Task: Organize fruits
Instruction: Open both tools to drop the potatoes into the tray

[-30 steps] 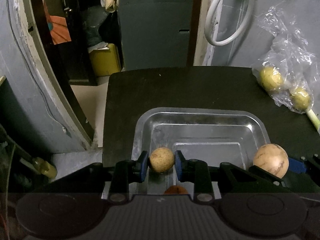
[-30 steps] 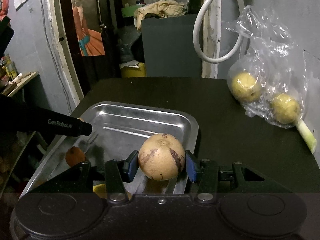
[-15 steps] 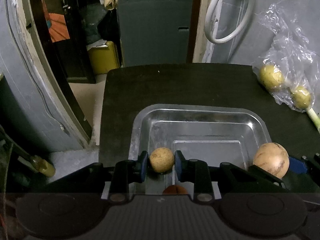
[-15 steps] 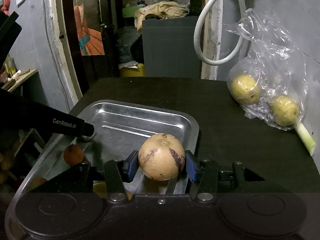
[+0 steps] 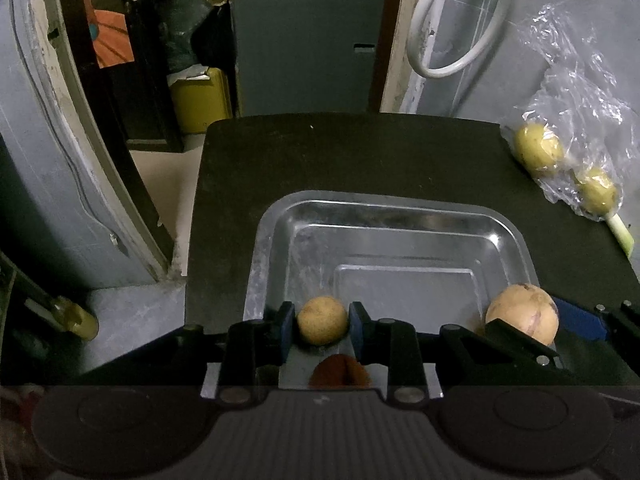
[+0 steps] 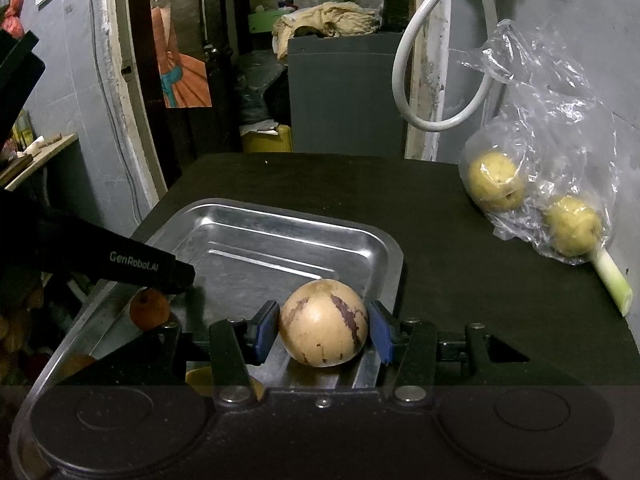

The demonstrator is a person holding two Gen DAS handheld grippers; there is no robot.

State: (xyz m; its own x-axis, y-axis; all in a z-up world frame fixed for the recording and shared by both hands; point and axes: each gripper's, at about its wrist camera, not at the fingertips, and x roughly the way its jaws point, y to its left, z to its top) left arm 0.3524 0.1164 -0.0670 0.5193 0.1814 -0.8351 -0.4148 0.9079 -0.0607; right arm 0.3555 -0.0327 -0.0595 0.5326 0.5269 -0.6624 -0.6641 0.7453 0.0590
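A steel tray (image 5: 384, 196) (image 6: 280, 216) rests on the dark table. My left gripper (image 5: 322, 322) is shut on a small round tan fruit (image 5: 322, 320) low over the tray's near left part. In the right wrist view one left finger (image 6: 152, 268) shows from the side and hides that fruit. My right gripper (image 6: 323, 332) is shut on a larger tan fruit with purple-brown streaks (image 6: 323, 322) (image 5: 522, 314), over the tray's near right side. An orange fruit (image 6: 149, 309) (image 5: 340, 372) lies in the tray under the left gripper.
A clear plastic bag (image 6: 540, 140) with two yellow fruits (image 6: 496, 182) (image 5: 538, 152) lies at the table's right edge by the wall. A green stalk (image 6: 612, 280) sticks out of it. A white hose loop (image 5: 456, 20) hangs on the wall. The table's left edge drops to the floor.
In the left wrist view the tray and table have shifted upward, so that gripper has tilted or drawn back a little. Both grippers keep their fruits; the right one has barely moved.
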